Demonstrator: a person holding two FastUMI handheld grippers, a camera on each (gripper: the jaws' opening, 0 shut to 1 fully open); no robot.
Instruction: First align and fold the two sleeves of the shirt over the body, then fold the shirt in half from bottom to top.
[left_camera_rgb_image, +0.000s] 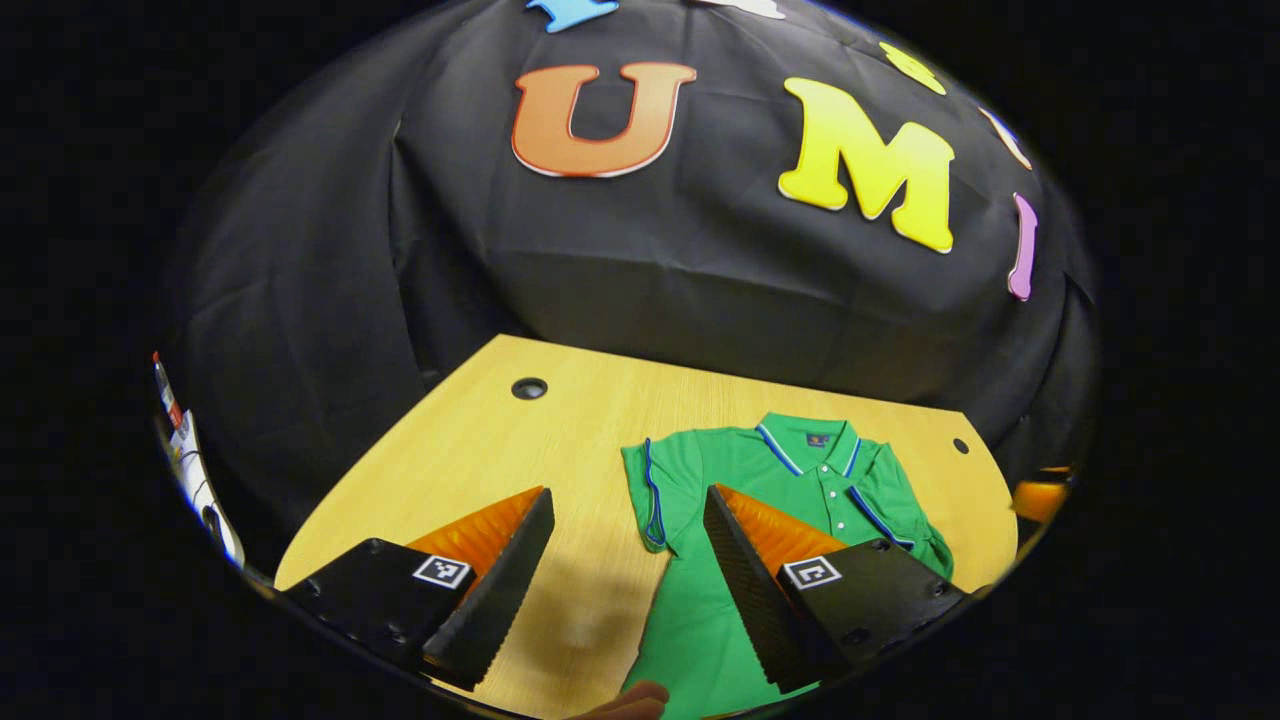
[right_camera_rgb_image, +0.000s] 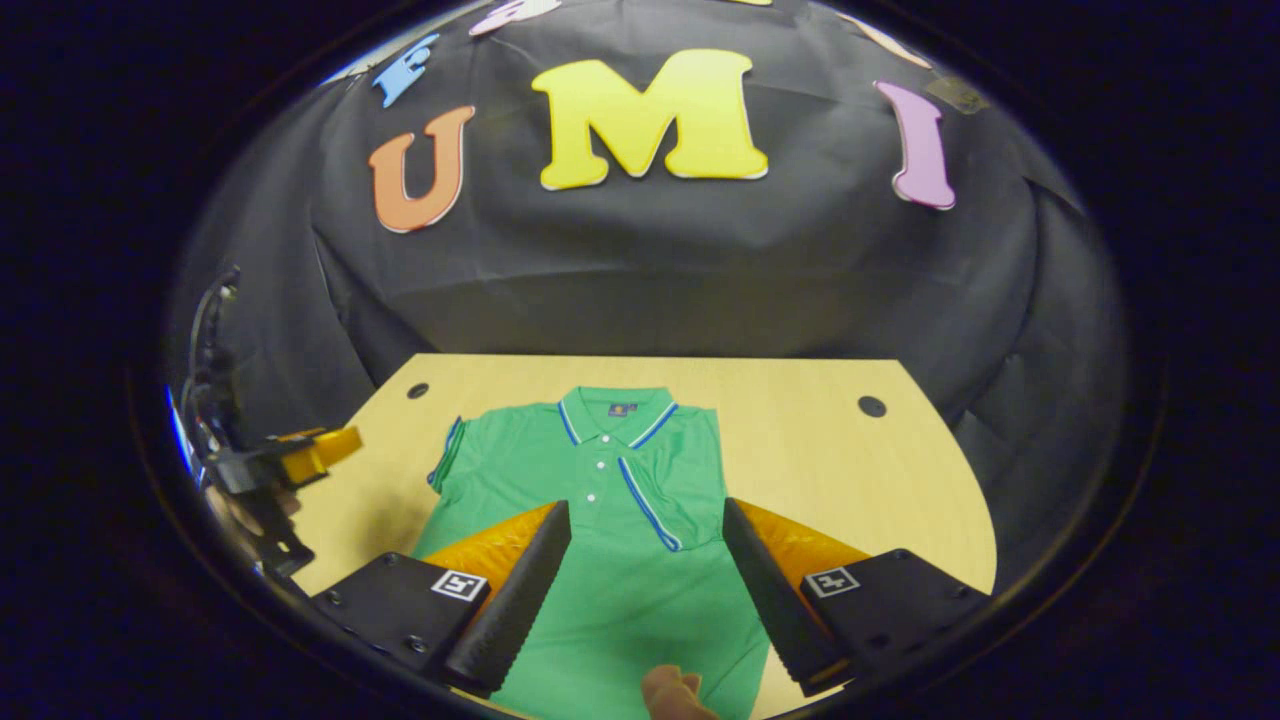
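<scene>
My left camera looks from the near-left, my right from above the hem; both share the green polo shirt (left_camera_rgb_image: 760, 480) (right_camera_rgb_image: 600, 480) on the light wooden surface (left_camera_rgb_image: 500, 440) (right_camera_rgb_image: 820, 450).

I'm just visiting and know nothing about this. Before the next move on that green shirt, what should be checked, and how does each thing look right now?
1. Shirt lying flat on the table, collar at the far end: ok.
2. Sleeve on the right gripper's side folded over the body: ok.
3. Sleeve on the left gripper's side folded over the body: not ok, it lies spread outward.
4. Left gripper above that sleeve, jaws open and ready to take it: ok.
5. Right gripper jaws open, holding nothing: ok.
6. Bottom hem straight for the last fold: cannot tell, it lies out of sight.
</scene>
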